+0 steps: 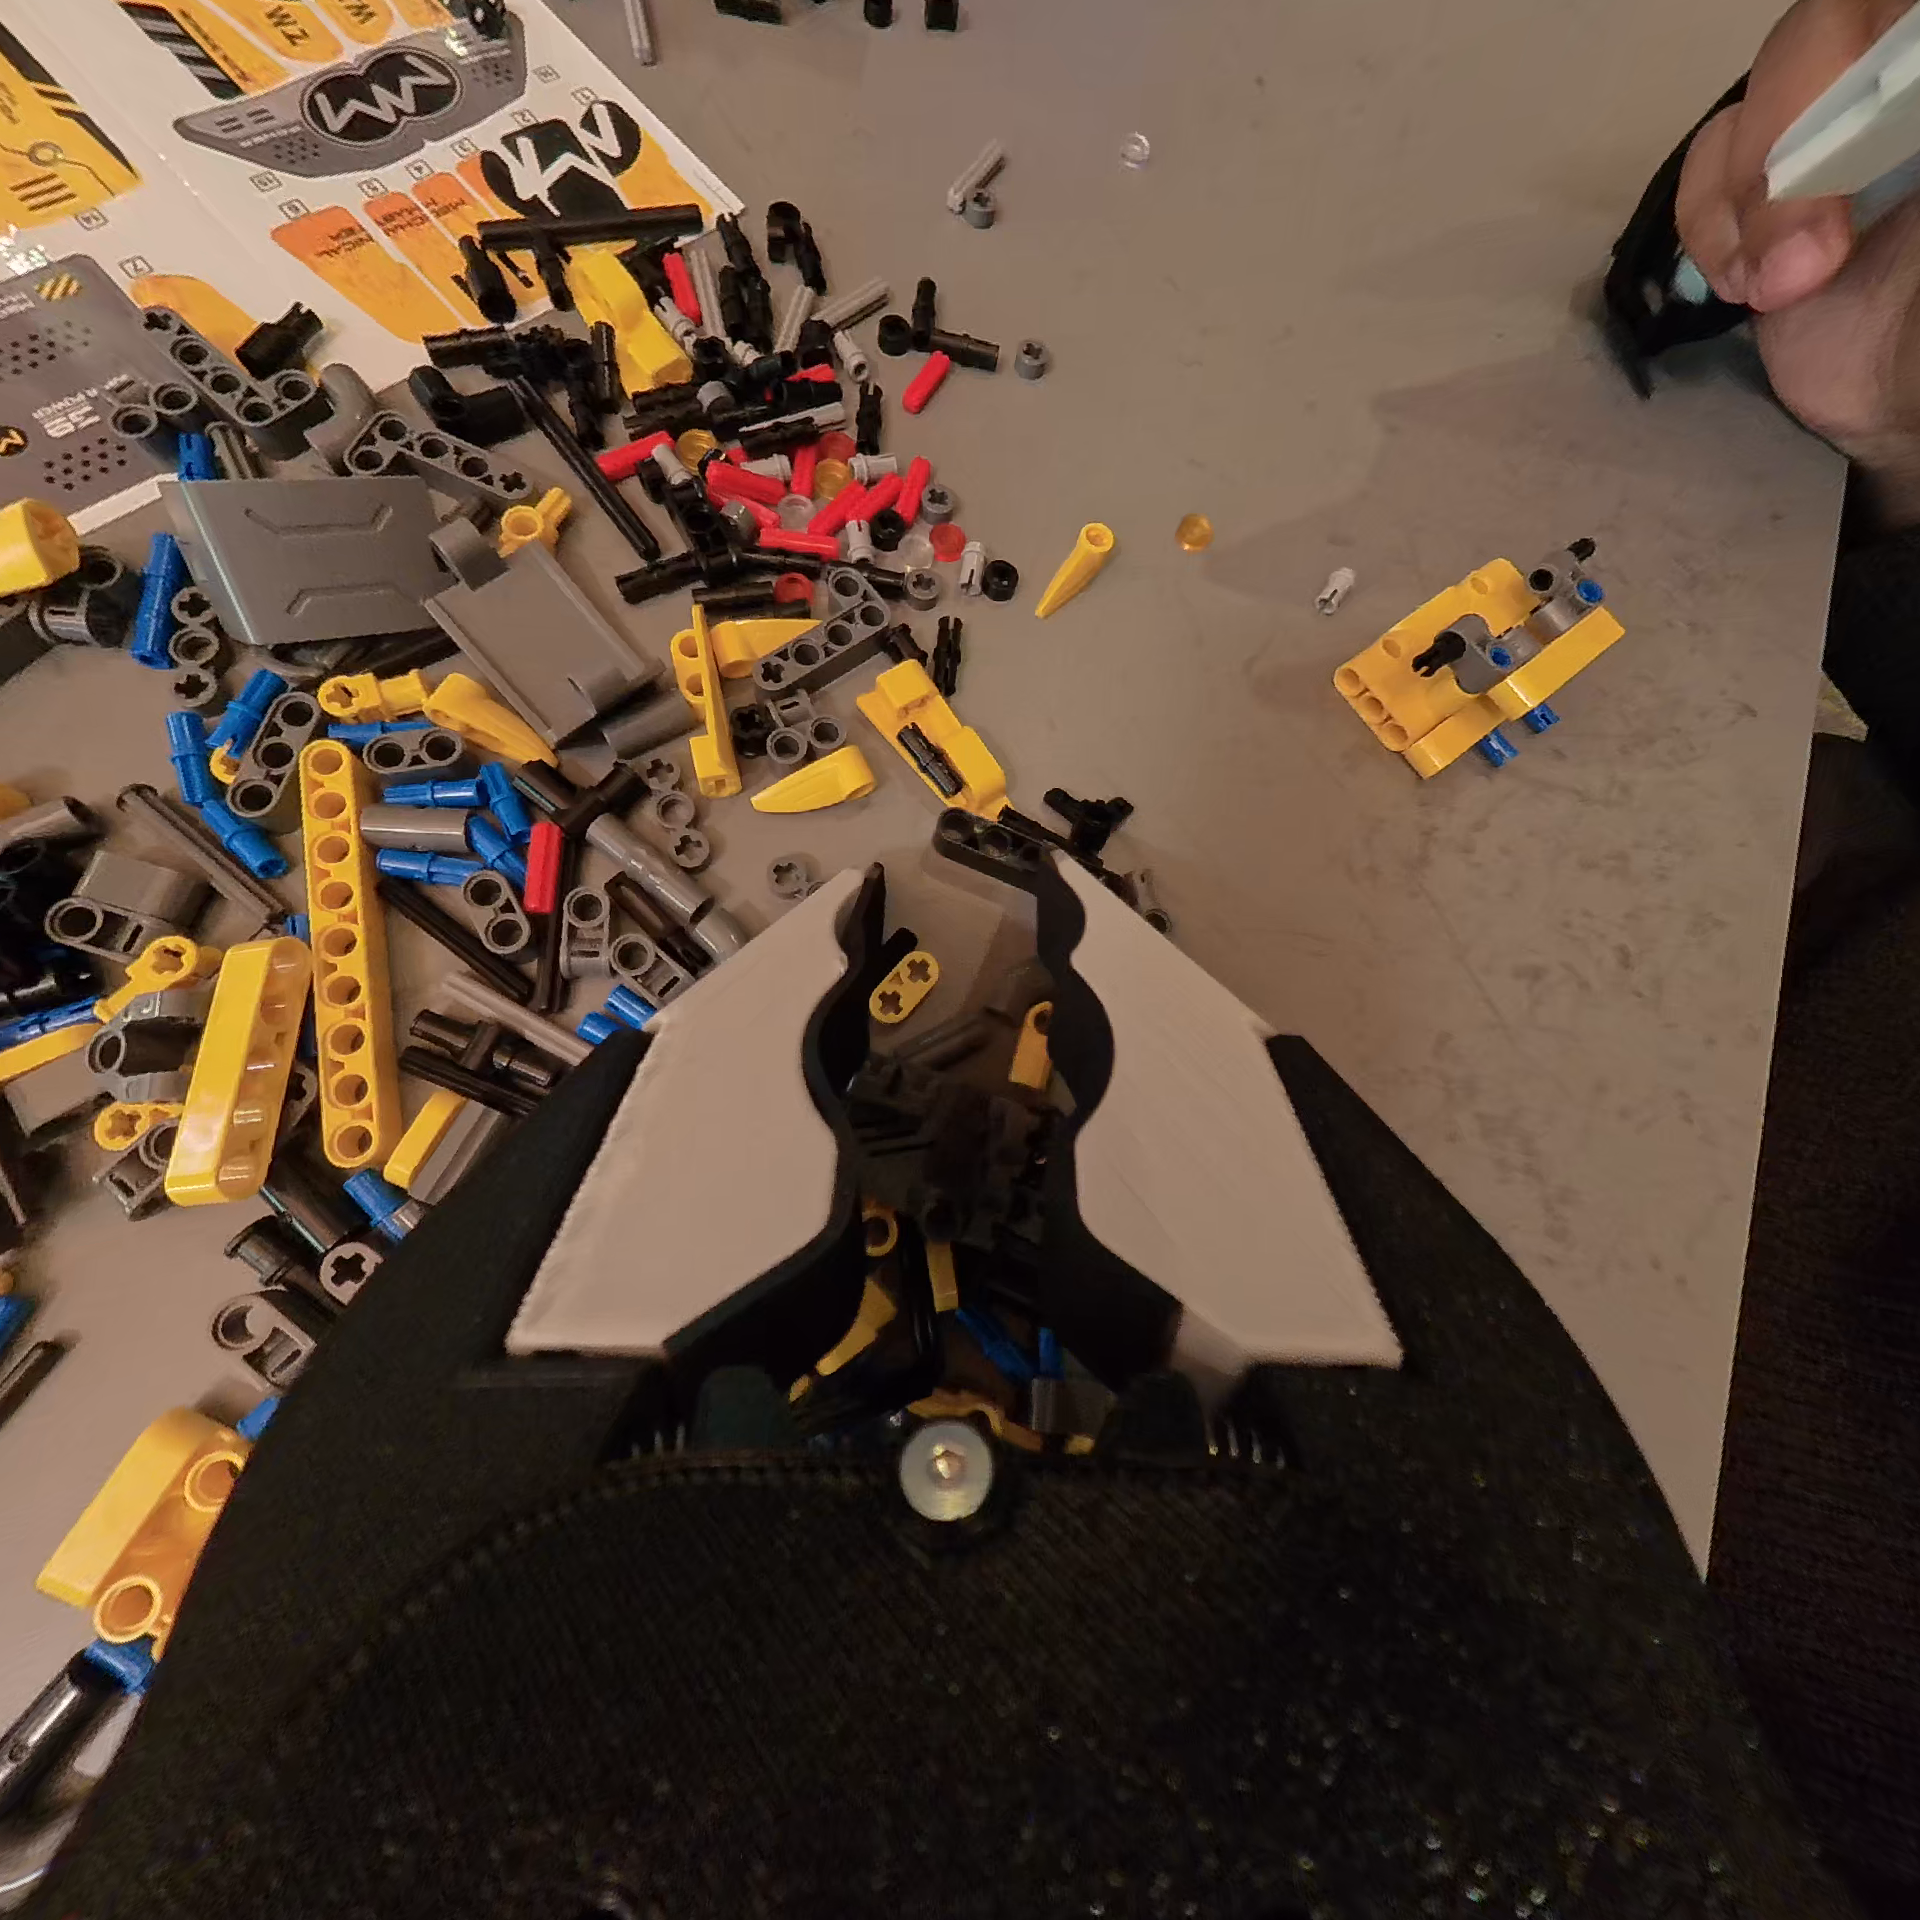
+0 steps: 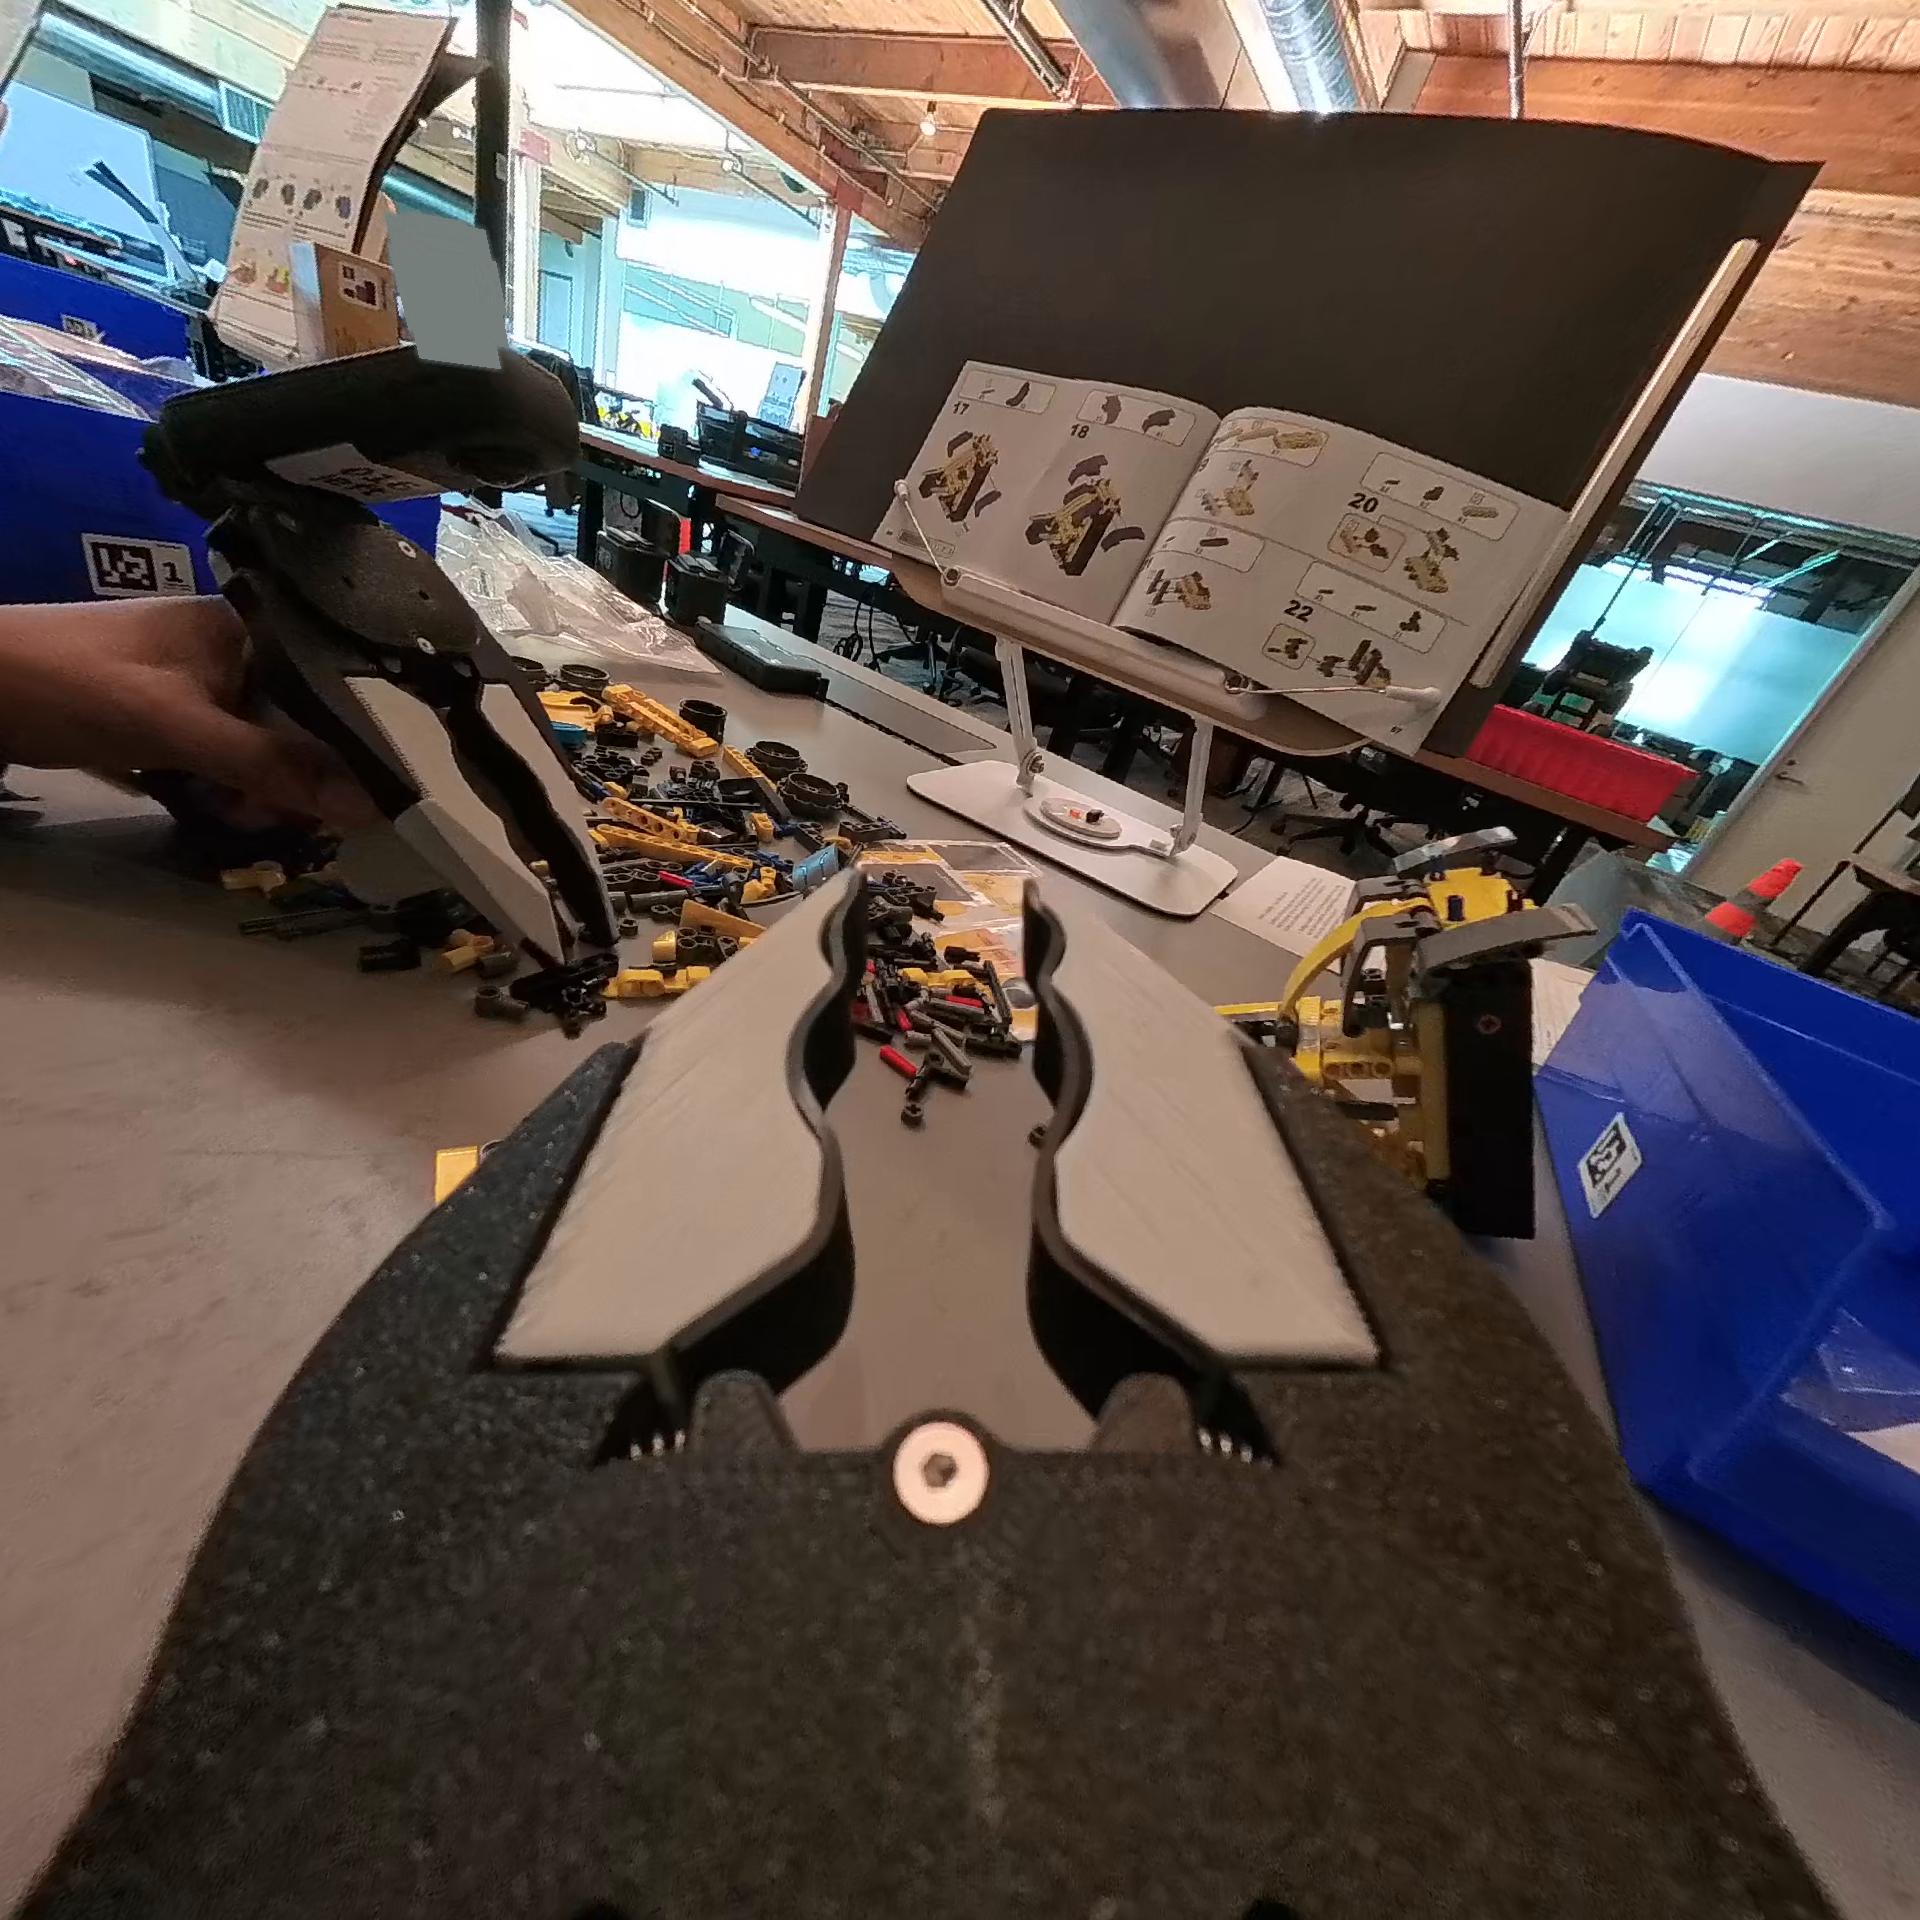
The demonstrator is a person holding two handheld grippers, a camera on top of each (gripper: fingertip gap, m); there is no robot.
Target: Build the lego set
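Note:
My left gripper (image 1: 956,873) points down into a pile of loose building pieces (image 1: 520,727) in yellow, black, grey, blue and red. Its jaws stand apart, with a black beam with holes (image 1: 987,836) lying at the tips and a small yellow link (image 1: 902,982) beneath the gap. It also shows in the right wrist view (image 2: 577,935), tips at the table, held by a hand (image 2: 125,707). My right gripper (image 2: 943,894) is open and empty. It hovers low over the table, pointing at small black and red pins (image 2: 935,1029).
A small yellow sub-assembly (image 1: 1475,665) sits alone on the grey table (image 1: 1351,935). A sticker sheet (image 1: 364,156) lies at the far left. An open instruction booklet (image 2: 1195,530) rests on a stand. A yellow partly built model (image 2: 1392,1018) and a blue bin (image 2: 1714,1195) stand to the right. My hands' fingertips stand some 20 centimeters from each other.

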